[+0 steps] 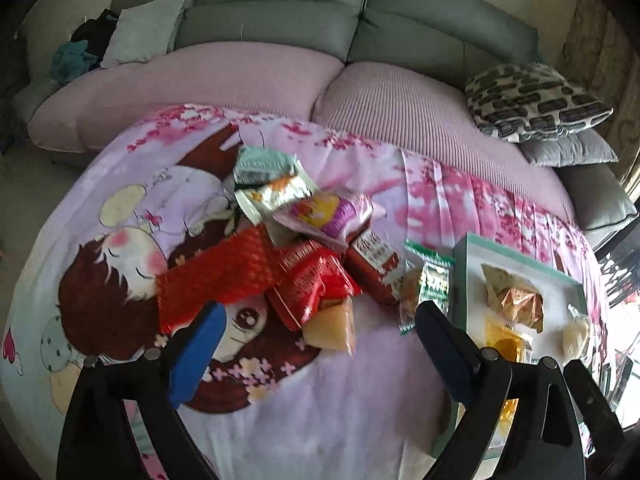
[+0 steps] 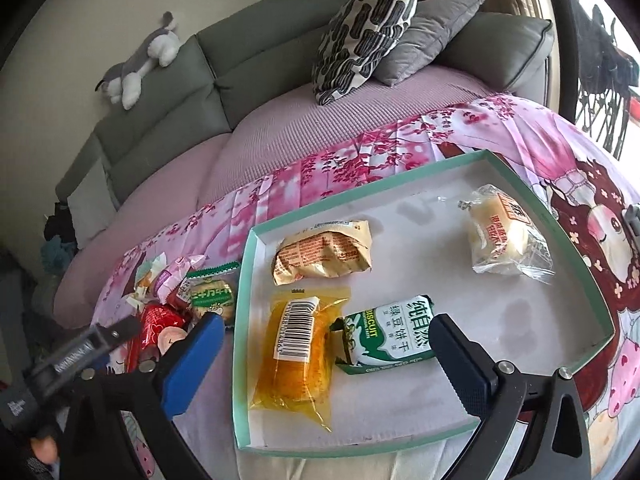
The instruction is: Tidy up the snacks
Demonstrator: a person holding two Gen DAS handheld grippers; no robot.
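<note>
A pile of snack packets lies on the pink cartoon cloth: red packets (image 1: 308, 288), a purple-yellow one (image 1: 332, 214), a green biscuit packet (image 1: 432, 280) and a pale wedge (image 1: 332, 324). My left gripper (image 1: 320, 344) is open and empty, just short of the pile. A teal-rimmed white box lid (image 2: 250, 280) holds a yellow packet (image 2: 296, 356), a green-white biscuit packet (image 2: 384, 332), a tan packet (image 2: 324, 256) and a clear-wrapped bun (image 2: 504, 236). My right gripper (image 2: 328, 356) is open and empty over the lid's near part. The lid also shows in the left wrist view (image 1: 460, 272).
The cloth covers a table in front of a grey sofa (image 1: 280, 12) with a pink seat cover (image 1: 200, 80). Patterned and grey cushions (image 2: 360, 28) and a plush toy (image 2: 140, 64) rest on the sofa. The left gripper's body (image 2: 80, 356) shows at the lower left of the right wrist view.
</note>
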